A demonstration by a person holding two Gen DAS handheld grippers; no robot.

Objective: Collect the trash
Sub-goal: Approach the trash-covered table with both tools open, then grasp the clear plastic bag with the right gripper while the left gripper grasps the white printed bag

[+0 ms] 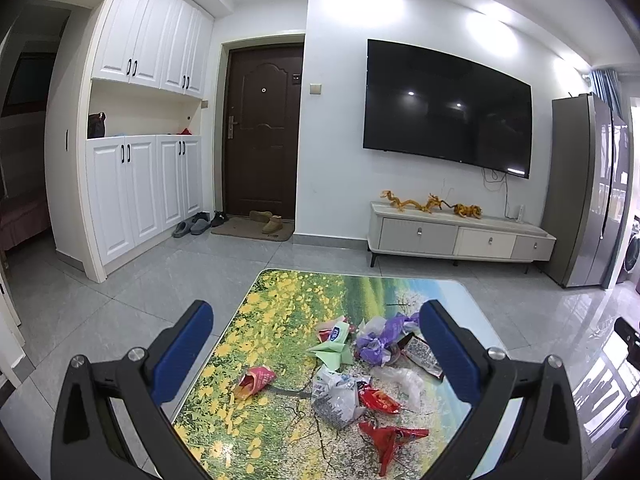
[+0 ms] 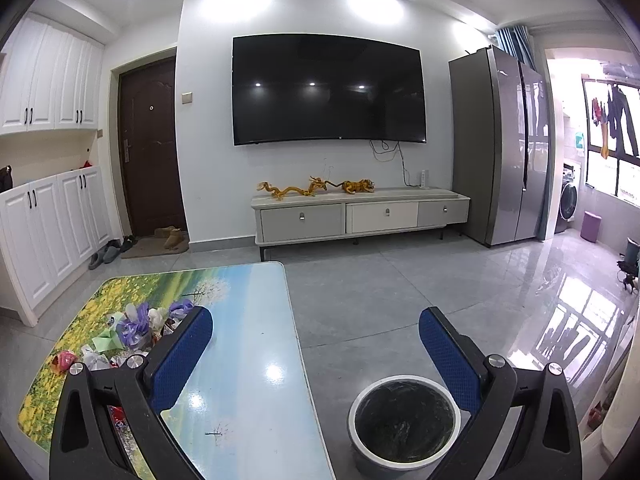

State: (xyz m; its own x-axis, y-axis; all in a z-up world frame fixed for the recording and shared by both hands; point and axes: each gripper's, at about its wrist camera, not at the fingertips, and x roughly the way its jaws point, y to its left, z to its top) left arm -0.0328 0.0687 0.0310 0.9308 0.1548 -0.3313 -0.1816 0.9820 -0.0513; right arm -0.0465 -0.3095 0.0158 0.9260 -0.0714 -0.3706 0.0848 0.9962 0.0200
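Note:
A pile of trash lies on the flower-print table (image 1: 248, 344): a pink wrapper (image 1: 256, 380), green paper (image 1: 334, 350), a purple bag (image 1: 380, 338), clear plastic (image 1: 336, 398) and red wrappers (image 1: 390, 438). My left gripper (image 1: 316, 326) hovers open above the pile, holding nothing. In the right wrist view the same trash pile (image 2: 132, 330) sits at the left of the table (image 2: 248, 344). A white-rimmed bin with a dark liner (image 2: 404, 420) stands on the floor right of the table. My right gripper (image 2: 316, 326) is open and empty, above the table edge and the bin.
A TV (image 2: 328, 88) hangs on the wall over a low TV cabinet (image 2: 360, 212). A grey fridge (image 2: 500, 144) stands at the right, white cupboards (image 1: 136, 184) and a brown door (image 1: 260, 128) at the left. Shoes (image 1: 200, 224) lie by the door. Grey tiled floor (image 2: 400, 280) surrounds the table.

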